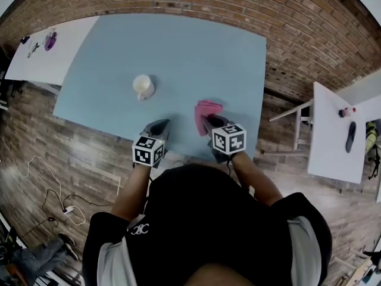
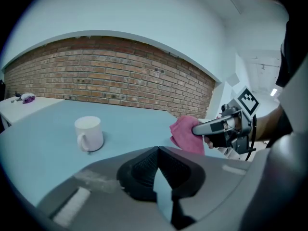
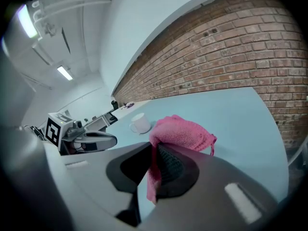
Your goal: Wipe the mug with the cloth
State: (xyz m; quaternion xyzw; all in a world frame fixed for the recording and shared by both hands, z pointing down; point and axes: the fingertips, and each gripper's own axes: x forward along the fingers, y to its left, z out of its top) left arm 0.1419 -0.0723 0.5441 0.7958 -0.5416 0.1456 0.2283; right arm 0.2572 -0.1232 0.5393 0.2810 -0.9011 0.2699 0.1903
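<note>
On blue table point(image 1: 178, 46), mid-left: white mug point(image 1: 143, 87), upright, plain, handle twd near edge, nothing touching it. Pink fuzzy cloth point(image 1: 205, 113) bunched, clamped in right gripper point(image 1: 209, 123) jaws, right of mug. Left gripper point(image 1: 162, 124) jaws pressed together, empty.

Looks like a bare lab or studio: brick wall point(image 2: 110, 66), brick-patterned floor point(image 1: 30, 136), plain blue table point(image 1: 178, 52), white side tables point(image 1: 336, 130), loose cables point(image 1: 56, 204), ceiling strip lights point(image 3: 64, 72).

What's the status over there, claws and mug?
Left claw shut, empty. Right claw shut on pink cloth. White mug upright on blue table, untouched. Nothing blocks the mug.
</note>
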